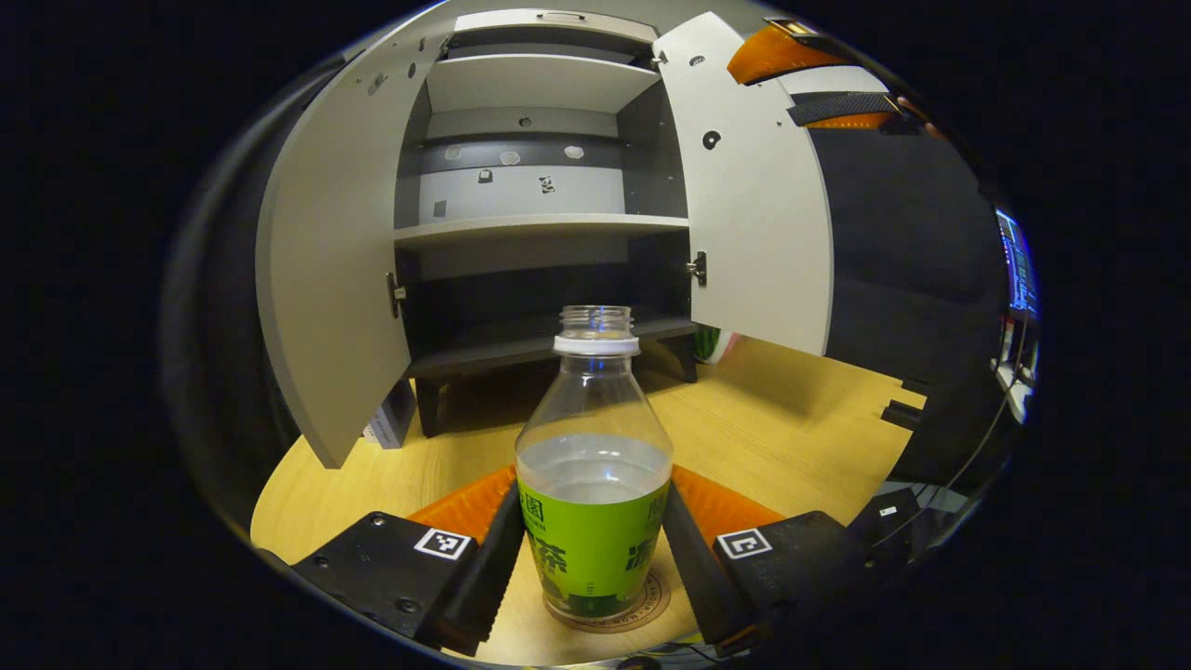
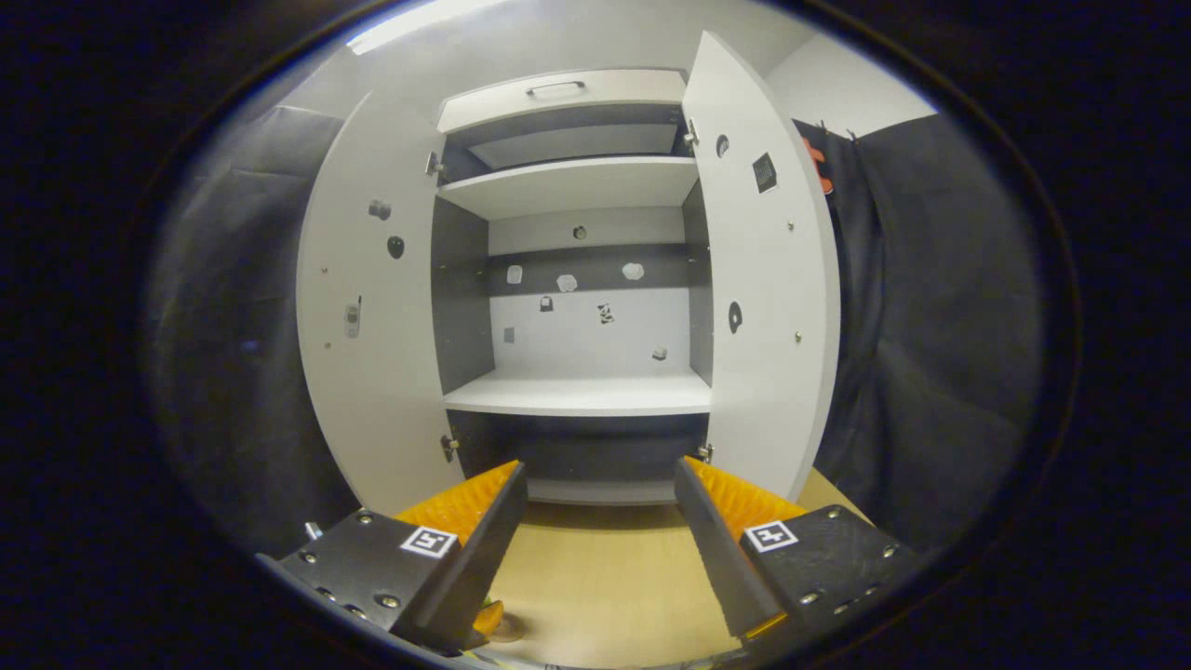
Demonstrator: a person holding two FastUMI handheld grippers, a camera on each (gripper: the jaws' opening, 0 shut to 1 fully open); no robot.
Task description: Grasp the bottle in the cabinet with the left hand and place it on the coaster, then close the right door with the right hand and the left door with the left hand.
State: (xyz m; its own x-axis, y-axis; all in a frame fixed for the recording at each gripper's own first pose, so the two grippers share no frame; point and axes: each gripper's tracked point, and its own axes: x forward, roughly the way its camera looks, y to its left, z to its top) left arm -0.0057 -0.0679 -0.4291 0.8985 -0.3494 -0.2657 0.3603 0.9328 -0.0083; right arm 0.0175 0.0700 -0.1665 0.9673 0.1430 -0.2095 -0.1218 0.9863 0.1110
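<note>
While the bottle (image 1: 594, 484) stands on the coaster (image 1: 642, 607), the left hand-held gripper (image 1: 594, 549) flanks it.

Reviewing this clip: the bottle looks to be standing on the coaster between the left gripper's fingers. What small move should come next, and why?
Probably draw the left gripper straight back from the bottle. It stands upright on the coaster, the fingers flank it and seem slightly apart from it. Both cabinet doors are open, and the right gripper, open, faces the right door.

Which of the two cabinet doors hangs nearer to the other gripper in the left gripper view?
The right door: the other gripper's body sits just past its top edge, while the left door swings open on the far side of the cabinet.
</note>
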